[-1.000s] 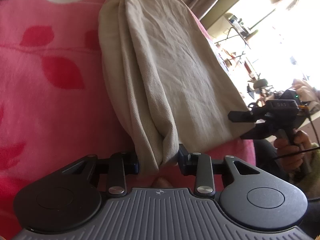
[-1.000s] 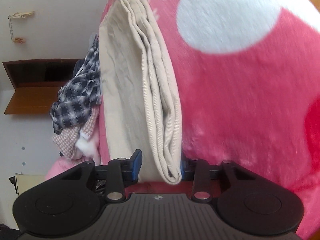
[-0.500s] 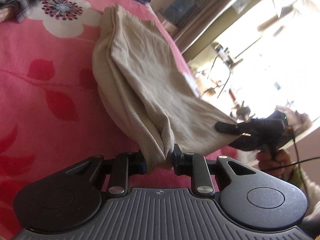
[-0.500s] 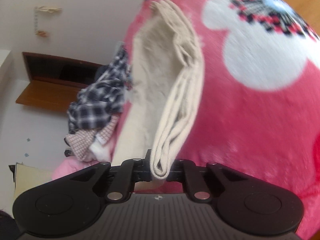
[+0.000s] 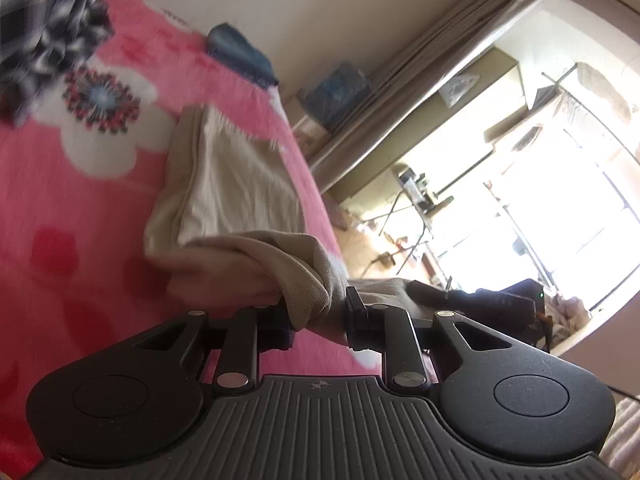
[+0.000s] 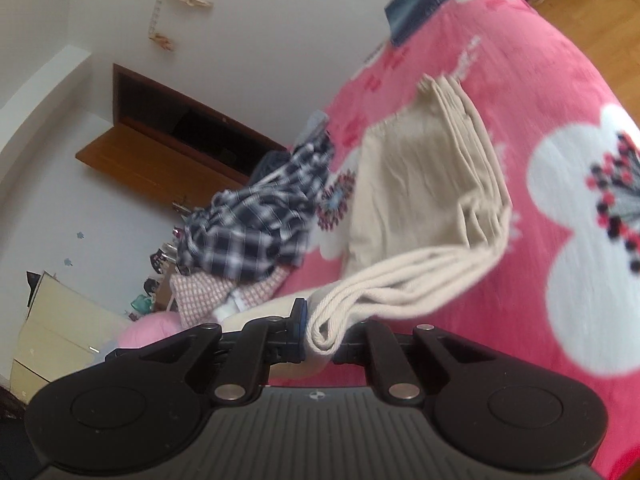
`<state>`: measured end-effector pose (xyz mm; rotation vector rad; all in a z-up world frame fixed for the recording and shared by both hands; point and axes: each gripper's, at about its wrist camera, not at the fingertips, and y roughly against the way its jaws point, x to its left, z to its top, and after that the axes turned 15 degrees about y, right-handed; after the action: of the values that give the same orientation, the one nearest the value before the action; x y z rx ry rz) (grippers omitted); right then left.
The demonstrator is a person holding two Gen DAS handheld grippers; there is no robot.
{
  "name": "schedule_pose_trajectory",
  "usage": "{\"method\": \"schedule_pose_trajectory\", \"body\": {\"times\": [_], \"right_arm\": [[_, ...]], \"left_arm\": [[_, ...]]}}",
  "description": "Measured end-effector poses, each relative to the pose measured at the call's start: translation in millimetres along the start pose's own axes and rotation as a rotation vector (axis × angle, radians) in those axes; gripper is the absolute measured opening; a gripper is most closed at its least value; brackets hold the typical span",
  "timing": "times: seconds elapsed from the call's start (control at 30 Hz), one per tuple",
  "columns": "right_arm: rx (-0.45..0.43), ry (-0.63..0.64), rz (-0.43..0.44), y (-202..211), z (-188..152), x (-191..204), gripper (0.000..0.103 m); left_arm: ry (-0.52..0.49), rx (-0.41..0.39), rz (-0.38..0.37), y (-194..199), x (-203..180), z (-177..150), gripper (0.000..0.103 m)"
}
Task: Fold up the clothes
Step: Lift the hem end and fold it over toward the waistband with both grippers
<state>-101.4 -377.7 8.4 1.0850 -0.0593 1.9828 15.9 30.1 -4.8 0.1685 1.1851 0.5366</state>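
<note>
A beige garment (image 5: pixel 236 176) lies folded lengthwise on the pink flowered blanket (image 5: pixel 72 208). Its near end is lifted off the bed and curls back toward me. My left gripper (image 5: pixel 318 316) is shut on one bunched corner of that end. My right gripper (image 6: pixel 320 334) is shut on the other corner, where several folded layers (image 6: pixel 400 280) of the beige garment (image 6: pixel 424 168) hang between its fingers. The right gripper also shows as a dark shape (image 5: pixel 492 304) at the right of the left wrist view. The far end of the garment still rests on the blanket (image 6: pixel 560 92).
A heap of plaid and checked clothes (image 6: pixel 256 220) sits on the bed beside the garment. A dark blue folded item (image 6: pixel 420 4) lies at the far end of the bed. Beyond the bed edge are curtains (image 5: pixel 440 60), a bright window and a wooden floor (image 6: pixel 592 8).
Both grippers closed on the near end of the beige garment and rose, lifting that end off the blanket. The views tipped up, and the room beyond the bed came into sight.
</note>
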Motion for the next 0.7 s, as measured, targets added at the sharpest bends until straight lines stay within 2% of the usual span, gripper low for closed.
{"method": "schedule_pose_trajectory", "body": {"times": [0.2, 0.47, 0.7], "right_arm": [[-0.046, -0.03, 0.012, -14.4, 28.1, -14.0, 0.011], [-0.047, -0.074, -0.008, -54.9, 89.9, -49.2, 0.011], [-0.04, -0.162, -0.039, -103.7, 140.0, -93.9, 0.011]], "left_arm": [[0.021, -0.041, -0.021, -21.2, -2.3, 36.1, 0.022], [0.078, -0.073, 0.011, -76.1, 12.6, 106.0, 0.022], [0.207, -0.084, 0.014, -124.3, 46.1, 160.0, 0.022]]}}
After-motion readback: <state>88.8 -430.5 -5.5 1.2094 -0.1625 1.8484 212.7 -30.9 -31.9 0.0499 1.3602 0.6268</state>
